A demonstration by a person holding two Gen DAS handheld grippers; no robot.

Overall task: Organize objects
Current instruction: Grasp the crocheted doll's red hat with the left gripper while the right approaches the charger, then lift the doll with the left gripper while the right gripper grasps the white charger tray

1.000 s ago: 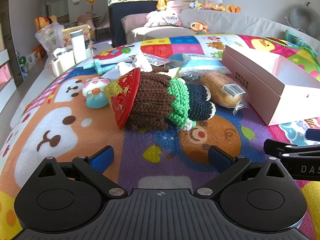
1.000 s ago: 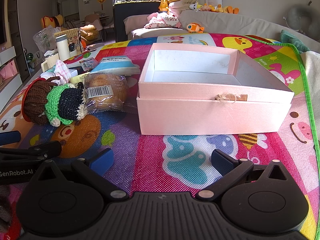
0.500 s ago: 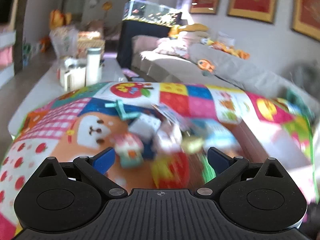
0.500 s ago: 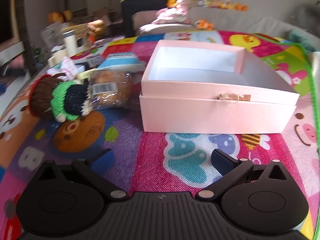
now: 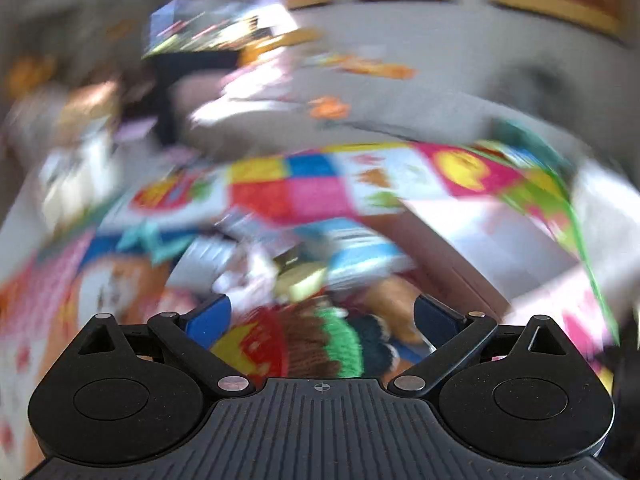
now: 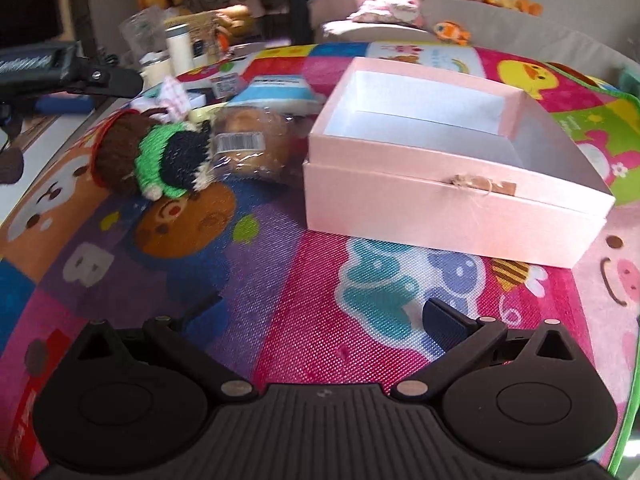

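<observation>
The left wrist view is heavily blurred by motion. My left gripper [image 5: 322, 318] is open, its blue pads wide apart above the crocheted doll [image 5: 304, 340] with red hat, brown hair and green band. In the right wrist view the doll [image 6: 156, 156] lies on the play mat left of a wrapped bread roll [image 6: 256, 148] and an open, empty pink box [image 6: 452, 196]. My right gripper [image 6: 320, 316] is open and empty over the mat in front of the box. The left gripper's body [image 6: 60, 72] shows at the upper left, raised above the doll.
A blue and white packet [image 6: 276, 92] and small items lie behind the doll. A white bottle [image 6: 180, 48] and clutter stand at the far left. A grey sofa [image 6: 520, 28] with plush toys runs along the back. The colourful play mat [image 6: 280, 280] covers the surface.
My left gripper has swung up and back down over the doll and is still moving fast. My right gripper has risen slightly and tilted, with the box shifted right in its view.
</observation>
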